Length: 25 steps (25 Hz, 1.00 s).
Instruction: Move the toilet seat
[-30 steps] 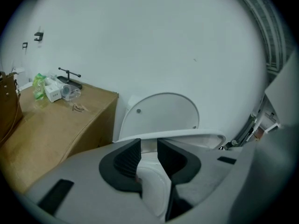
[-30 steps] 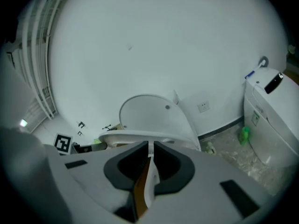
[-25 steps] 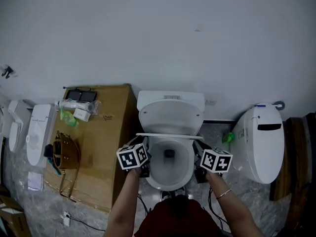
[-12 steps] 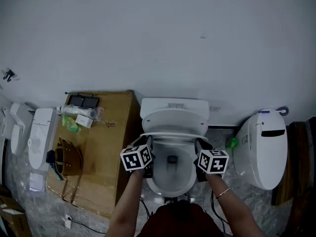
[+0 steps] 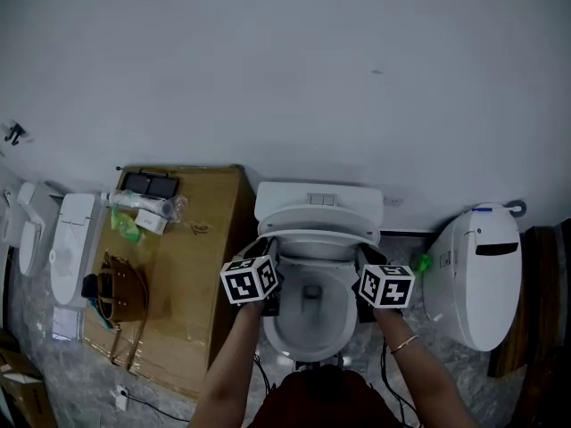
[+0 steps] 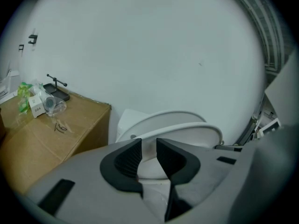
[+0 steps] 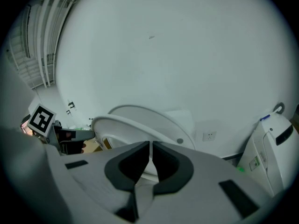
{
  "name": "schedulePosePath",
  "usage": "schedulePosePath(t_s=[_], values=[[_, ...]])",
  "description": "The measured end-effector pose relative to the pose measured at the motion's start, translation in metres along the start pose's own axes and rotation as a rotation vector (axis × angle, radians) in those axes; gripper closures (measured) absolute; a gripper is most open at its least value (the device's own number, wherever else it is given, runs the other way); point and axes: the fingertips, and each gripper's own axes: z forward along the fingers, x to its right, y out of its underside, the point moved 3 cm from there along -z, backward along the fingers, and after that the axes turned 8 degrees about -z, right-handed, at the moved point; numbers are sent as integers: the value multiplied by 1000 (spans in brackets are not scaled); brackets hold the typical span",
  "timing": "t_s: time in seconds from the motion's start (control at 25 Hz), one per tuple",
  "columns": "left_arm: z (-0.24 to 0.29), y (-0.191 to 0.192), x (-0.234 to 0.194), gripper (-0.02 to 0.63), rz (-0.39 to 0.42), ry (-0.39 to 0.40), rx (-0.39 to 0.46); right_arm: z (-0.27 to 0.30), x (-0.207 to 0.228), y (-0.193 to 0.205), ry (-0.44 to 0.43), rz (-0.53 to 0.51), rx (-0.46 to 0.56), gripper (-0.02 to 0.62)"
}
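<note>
A white toilet stands in the middle of the head view, its lid [image 5: 318, 218] up against the tank [image 5: 318, 198]. The toilet seat [image 5: 314, 236] is raised steeply over the bowl [image 5: 308, 324], close under the lid. My left gripper [image 5: 268, 255] is at the seat's left side. In the left gripper view its jaws [image 6: 148, 143] stand a little apart with the white seat [image 6: 196, 127] rim between them. My right gripper [image 5: 368, 257] is at the seat's right side. Its jaws [image 7: 150, 148] are shut, with the seat [image 7: 117, 124] just beyond them.
A cardboard box [image 5: 183, 275] stands left of the toilet with a brown bag [image 5: 120, 288] and small packets [image 5: 143, 205] on it. Another white toilet [image 5: 473, 275] is at the right. Loose white seats [image 5: 71, 243] lie at the far left. A white wall [image 5: 285, 61] is behind.
The seat has swung up from half raised to near the lid. Both grippers have moved up and away from me with it.
</note>
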Motion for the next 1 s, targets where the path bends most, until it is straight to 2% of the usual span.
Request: schedulePosePath(t_s=[0.32, 0.56, 0.84, 1.0], values=[[18, -15, 0, 489, 10, 10, 17, 18, 8, -15, 11, -20, 6, 561], [29, -20, 1, 490, 8, 12, 26, 28, 14, -21, 25, 10, 14, 561], [41, -15, 6, 490, 30, 22, -6, 33, 16, -25, 22, -29, 3, 561], [38, -15, 11, 490, 0, 36, 12, 34, 17, -26, 18, -57, -2, 561]])
